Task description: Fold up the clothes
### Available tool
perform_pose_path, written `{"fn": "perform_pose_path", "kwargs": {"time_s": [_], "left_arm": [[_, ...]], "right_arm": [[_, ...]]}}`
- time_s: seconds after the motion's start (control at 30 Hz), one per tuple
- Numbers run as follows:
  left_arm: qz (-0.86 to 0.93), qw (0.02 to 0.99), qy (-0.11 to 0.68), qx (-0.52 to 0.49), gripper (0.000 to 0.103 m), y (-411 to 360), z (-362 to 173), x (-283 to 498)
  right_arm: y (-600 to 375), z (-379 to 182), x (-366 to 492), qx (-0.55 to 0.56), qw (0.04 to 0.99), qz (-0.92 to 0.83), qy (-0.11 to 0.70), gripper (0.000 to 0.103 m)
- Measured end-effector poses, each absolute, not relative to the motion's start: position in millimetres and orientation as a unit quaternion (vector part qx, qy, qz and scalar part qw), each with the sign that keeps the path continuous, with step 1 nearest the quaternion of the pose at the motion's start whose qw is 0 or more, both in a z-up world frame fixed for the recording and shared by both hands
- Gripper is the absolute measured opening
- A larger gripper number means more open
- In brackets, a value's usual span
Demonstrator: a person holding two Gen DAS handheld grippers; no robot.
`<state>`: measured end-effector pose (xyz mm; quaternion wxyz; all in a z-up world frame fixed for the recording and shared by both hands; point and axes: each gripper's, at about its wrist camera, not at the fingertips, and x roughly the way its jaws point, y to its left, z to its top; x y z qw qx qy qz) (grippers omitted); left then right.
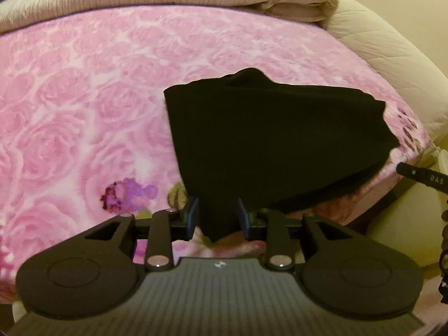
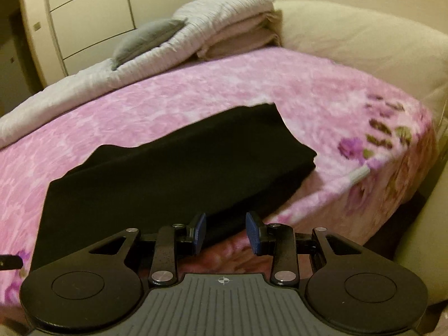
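A black folded garment (image 1: 274, 140) lies on the pink rose-patterned blanket (image 1: 84, 98) near the bed's front edge. One corner of it hangs down between the jaws of my left gripper (image 1: 217, 218), which stand apart beside the cloth without visibly pressing it. In the right wrist view the same garment (image 2: 173, 168) stretches across the blanket (image 2: 280, 89). My right gripper (image 2: 226, 233) is open just in front of the garment's near edge, with only the bed's side showing between its blue pads (image 2: 253, 232).
Folded pale bedding (image 2: 232, 25) with a grey pillow (image 2: 145, 39) is stacked at the far side. A cream padded bed frame (image 2: 364, 42) curves around on the right. A wardrobe (image 2: 89, 8) stands behind. A small white item (image 2: 359, 174) lies near the blanket's corner.
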<state>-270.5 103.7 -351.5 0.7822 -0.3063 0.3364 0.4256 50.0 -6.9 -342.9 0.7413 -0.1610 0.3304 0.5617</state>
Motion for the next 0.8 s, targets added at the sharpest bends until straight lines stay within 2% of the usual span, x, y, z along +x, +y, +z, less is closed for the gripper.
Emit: {"fn": "perform_pose_path", "kwargs": {"time_s": [0.33, 0.8], "left_arm": [[0.435, 0.781, 0.337, -0.296, 0.029, 72, -345, -287], [0.442, 0.771, 0.342, -0.305, 0.032, 70, -352, -300]], "right_arm": [[-28, -335, 22, -0.181, 0.727, 0.576, 0.327, 0.036], [-23, -343, 13, -0.208, 0.723, 0.557, 0.35, 0.036]]}}
